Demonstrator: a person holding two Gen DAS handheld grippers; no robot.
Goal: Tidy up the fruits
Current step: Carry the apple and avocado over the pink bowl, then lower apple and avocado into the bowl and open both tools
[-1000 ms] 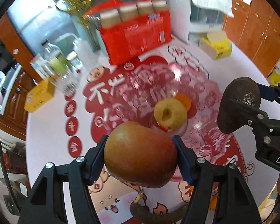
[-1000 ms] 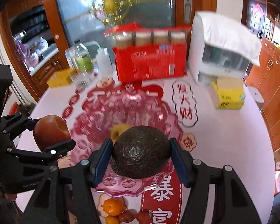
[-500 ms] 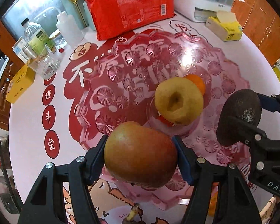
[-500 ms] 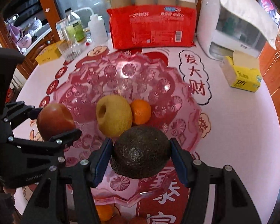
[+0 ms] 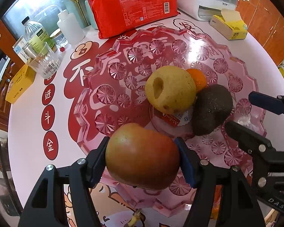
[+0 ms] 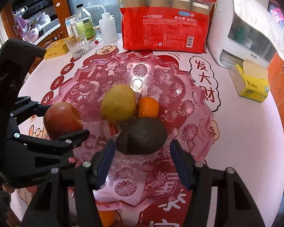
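My left gripper (image 5: 142,162) is shut on a red-brown apple (image 5: 142,157) and holds it over the near left edge of the pink glass fruit plate (image 5: 113,70); the apple also shows in the right wrist view (image 6: 61,120). My right gripper (image 6: 142,162) is open, its blue pads either side of a dark avocado (image 6: 142,135) that lies on the plate (image 6: 161,179). The avocado (image 5: 212,109) rests against a yellow pear (image 5: 170,89) and an orange (image 5: 197,77). The pear (image 6: 118,103) and orange (image 6: 148,106) sit mid-plate.
A red pack of paper cups (image 6: 164,30) stands behind the plate, a white appliance (image 6: 244,28) and yellow tissue box (image 6: 250,80) to the right. Bottles (image 6: 84,23) and a glass (image 6: 78,46) stand back left. More small fruit (image 6: 106,217) lies at the near edge.
Both grippers moved forward and down over the plate. My right gripper opened and let go of the avocado, which now lies on the plate. The left still holds the apple.
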